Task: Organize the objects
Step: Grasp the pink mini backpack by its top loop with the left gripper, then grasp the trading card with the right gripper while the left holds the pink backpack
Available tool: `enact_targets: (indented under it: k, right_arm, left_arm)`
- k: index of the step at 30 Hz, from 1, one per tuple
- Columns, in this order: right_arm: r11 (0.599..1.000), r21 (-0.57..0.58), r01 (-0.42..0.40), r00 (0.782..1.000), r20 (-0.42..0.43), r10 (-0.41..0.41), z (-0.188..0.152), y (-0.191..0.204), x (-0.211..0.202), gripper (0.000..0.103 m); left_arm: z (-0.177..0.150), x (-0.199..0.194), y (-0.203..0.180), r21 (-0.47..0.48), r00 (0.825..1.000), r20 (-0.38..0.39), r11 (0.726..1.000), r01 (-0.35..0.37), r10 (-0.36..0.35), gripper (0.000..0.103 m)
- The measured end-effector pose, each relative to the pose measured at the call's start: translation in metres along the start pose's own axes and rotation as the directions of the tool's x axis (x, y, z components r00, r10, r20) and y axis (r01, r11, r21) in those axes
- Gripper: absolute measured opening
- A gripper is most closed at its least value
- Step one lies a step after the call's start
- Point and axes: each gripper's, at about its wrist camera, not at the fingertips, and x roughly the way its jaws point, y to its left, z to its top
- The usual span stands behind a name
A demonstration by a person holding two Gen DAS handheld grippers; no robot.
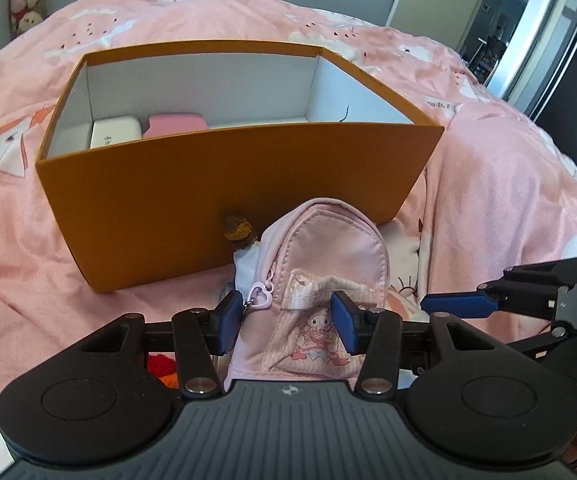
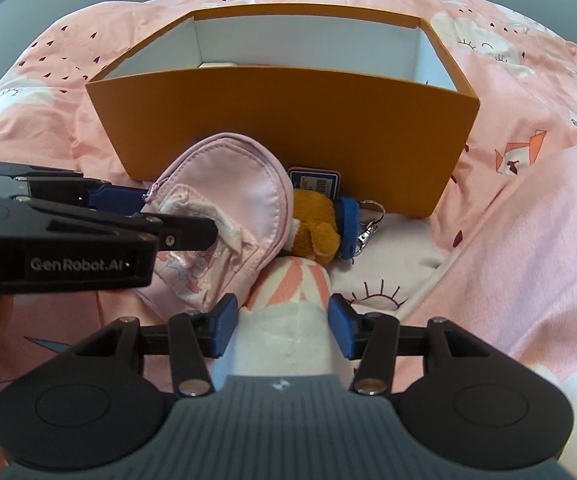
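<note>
With jaws apart, the left gripper straddles the pink mini backpack near the orange box, seemingly to box it.

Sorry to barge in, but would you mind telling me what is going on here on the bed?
A person is tidying small things into the orange box on the pink duvet. The left gripper has its jaws around a small pink backpack lying against the box's front, apparently not yet clamped. The right gripper straddles a fold of duvet beside a brown plush toy. A white case and a pink case already sit inside.
</note>
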Motion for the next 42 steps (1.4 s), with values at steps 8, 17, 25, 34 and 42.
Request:
enact_targets:
  k: [8,17,25,34,42]
  right_arm:
    - [1.0,0.001,-0.007,0.999,0.039,0.007,0.001,0.001,-0.007,0.047]
    - [0.987,-0.037,-0.157,0.986,0.044,0.159,0.012,0.021,-0.011,0.041]
    - [0.955,0.155,-0.255,0.958,-0.093,0.271,0.027,0.028,0.03,0.043]
    - [0.889,0.408,-0.207,0.953,-0.121,0.277,0.031,0.027,0.048,0.067]
    - [0.887,0.456,-0.073,0.971,-0.172,0.168,0.042,0.043,0.067,0.071]
  left_arm:
    - [-0.007,-0.02,-0.001,-0.005,0.998,0.051,1.0,-0.029,0.029,0.025]
    - [-0.01,-0.078,0.031,-0.122,0.989,0.042,0.983,-0.138,0.144,0.022]
    - [-0.022,-0.085,0.062,-0.2,0.982,0.049,0.965,-0.171,0.185,0.022]
    - [-0.028,-0.085,0.081,-0.243,0.983,0.056,0.957,-0.158,0.177,0.022]
    - [-0.03,-0.081,0.09,-0.266,0.986,0.055,0.954,-0.14,0.16,0.022]
